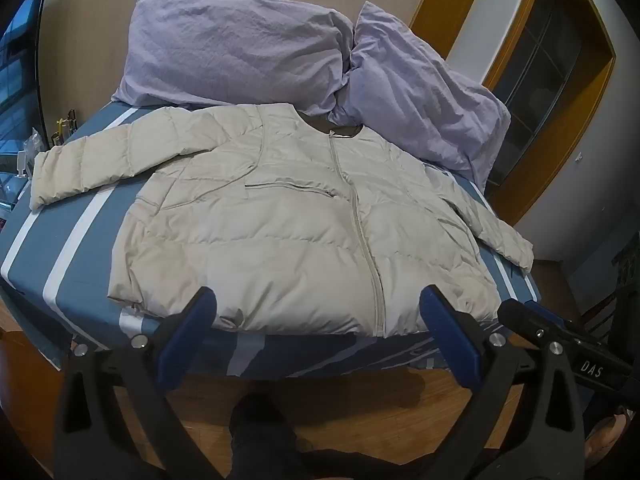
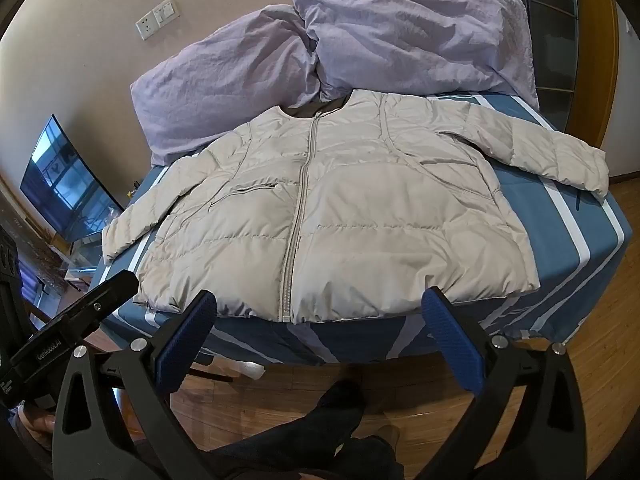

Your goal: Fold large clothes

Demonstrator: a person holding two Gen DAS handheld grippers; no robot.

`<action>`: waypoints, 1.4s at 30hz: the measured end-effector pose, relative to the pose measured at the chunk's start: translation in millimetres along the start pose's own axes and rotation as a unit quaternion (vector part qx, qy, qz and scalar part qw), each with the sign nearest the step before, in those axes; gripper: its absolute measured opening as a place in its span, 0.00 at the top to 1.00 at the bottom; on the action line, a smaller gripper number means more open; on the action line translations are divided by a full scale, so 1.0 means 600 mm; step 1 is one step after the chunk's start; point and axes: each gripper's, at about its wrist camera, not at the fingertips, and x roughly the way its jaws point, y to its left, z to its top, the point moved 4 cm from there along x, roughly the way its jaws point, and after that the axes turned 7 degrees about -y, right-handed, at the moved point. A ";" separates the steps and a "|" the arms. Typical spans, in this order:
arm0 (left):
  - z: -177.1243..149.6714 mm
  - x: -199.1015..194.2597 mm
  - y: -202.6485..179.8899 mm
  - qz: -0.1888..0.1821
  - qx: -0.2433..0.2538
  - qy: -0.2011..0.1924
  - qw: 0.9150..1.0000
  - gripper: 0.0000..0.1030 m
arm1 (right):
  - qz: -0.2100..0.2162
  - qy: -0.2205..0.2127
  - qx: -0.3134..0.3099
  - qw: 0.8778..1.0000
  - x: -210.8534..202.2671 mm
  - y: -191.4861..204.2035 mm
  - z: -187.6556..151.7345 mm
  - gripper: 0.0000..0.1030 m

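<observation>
Behind both spread tongs (image 1: 318,312) (image 2: 320,312), the jacket (image 1: 288,224) hem and bed (image 1: 80,248) edge are partly hidden

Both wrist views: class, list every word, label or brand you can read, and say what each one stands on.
"DAS" on the right gripper body, seen from the left wrist view.
"GenROBOT.AI", as best it reads, on the left gripper body, seen from the right wrist view.
Jacket: no readable label.

Striped bed (image 1: 80,236) — jacket (image 1: 280,232), pillows (image 1: 240,44)
</observation>
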 end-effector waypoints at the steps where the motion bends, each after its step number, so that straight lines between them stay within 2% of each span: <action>1: 0.000 0.000 0.000 0.000 0.000 0.000 1.000 0.02 | 0.001 0.000 0.000 1.000 0.000 0.000 0.000 0.01; 42: 0.000 0.000 0.000 -0.001 0.000 0.000 1.000 0.02 | 0.001 -0.003 0.000 1.000 -0.004 -0.001 -0.001 0.01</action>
